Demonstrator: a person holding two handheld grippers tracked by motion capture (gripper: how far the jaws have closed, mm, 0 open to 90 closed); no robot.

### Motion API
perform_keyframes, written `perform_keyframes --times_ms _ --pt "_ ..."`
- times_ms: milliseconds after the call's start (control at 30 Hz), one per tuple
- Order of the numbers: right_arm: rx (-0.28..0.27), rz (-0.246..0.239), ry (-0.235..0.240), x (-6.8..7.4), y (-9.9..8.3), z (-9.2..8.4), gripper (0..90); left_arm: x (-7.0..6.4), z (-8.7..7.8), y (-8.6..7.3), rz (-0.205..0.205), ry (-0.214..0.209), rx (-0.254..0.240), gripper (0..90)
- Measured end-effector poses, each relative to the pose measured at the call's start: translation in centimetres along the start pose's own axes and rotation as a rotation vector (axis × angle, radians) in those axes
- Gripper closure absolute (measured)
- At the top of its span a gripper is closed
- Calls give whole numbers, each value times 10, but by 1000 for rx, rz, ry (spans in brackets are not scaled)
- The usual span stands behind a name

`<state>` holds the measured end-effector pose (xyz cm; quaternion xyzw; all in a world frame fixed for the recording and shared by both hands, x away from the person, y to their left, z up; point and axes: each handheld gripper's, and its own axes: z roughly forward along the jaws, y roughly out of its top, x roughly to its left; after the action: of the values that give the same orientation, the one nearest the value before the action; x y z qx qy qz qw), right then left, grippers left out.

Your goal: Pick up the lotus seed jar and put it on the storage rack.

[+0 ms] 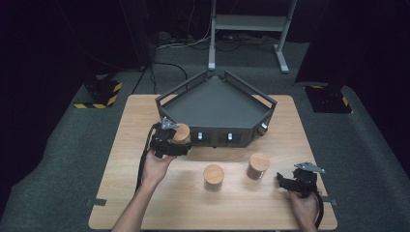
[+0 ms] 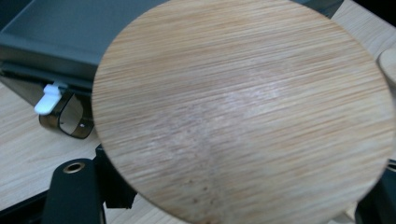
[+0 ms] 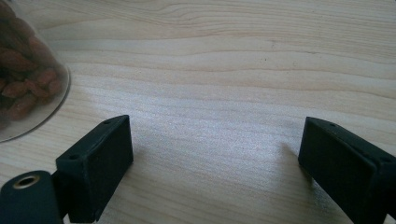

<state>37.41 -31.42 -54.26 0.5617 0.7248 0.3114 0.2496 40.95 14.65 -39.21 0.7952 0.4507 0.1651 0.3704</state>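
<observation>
Left gripper (image 1: pixel 180 141) is clamped on a wooden-lidded jar (image 1: pixel 182 133), jaws closed against its sides; in the left gripper view the round bamboo lid (image 2: pixel 243 107) sits right in front of the camera, with the black jaws just visible at the bottom corners. The jar is held up off the table (image 1: pixel 135 145), close to the front left wall of the dark grey tray (image 1: pixel 217 104), lid tilted toward the person. Left hand (image 1: pixel 155 166) grips the tool from below, forearm coming up from the bottom edge and angling forward. Right gripper (image 1: pixel 285 182) has its jaws spread wide with nothing between them, just bare tabletop (image 3: pixel 219 107) in the right gripper view; a glass jar of brownish nuts (image 3: pixel 25 70) shows at that view's upper left, apart from the jaws. Right hand (image 1: pixel 303 203) rests low at the table's near right corner, gripper pointing left toward the two other lidded jars, one mid-table (image 1: pixel 213 177) and one just right of it (image 1: pixel 257 166), both upright on the table, apart from each other.
</observation>
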Motion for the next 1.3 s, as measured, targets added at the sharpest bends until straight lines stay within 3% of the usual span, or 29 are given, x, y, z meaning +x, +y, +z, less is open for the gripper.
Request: perform_keyframes --times_ms 267,767,1300 --pt "0 0 0 0 0 0 98 -4 -1 16 1 -10 -2 256" --pt "0 1 0 0 0 0 97 -2 -3 44 -18 20 -16 256" --pt "0 1 1 0 0 0 97 13 2 61 -70 61 -25 256"
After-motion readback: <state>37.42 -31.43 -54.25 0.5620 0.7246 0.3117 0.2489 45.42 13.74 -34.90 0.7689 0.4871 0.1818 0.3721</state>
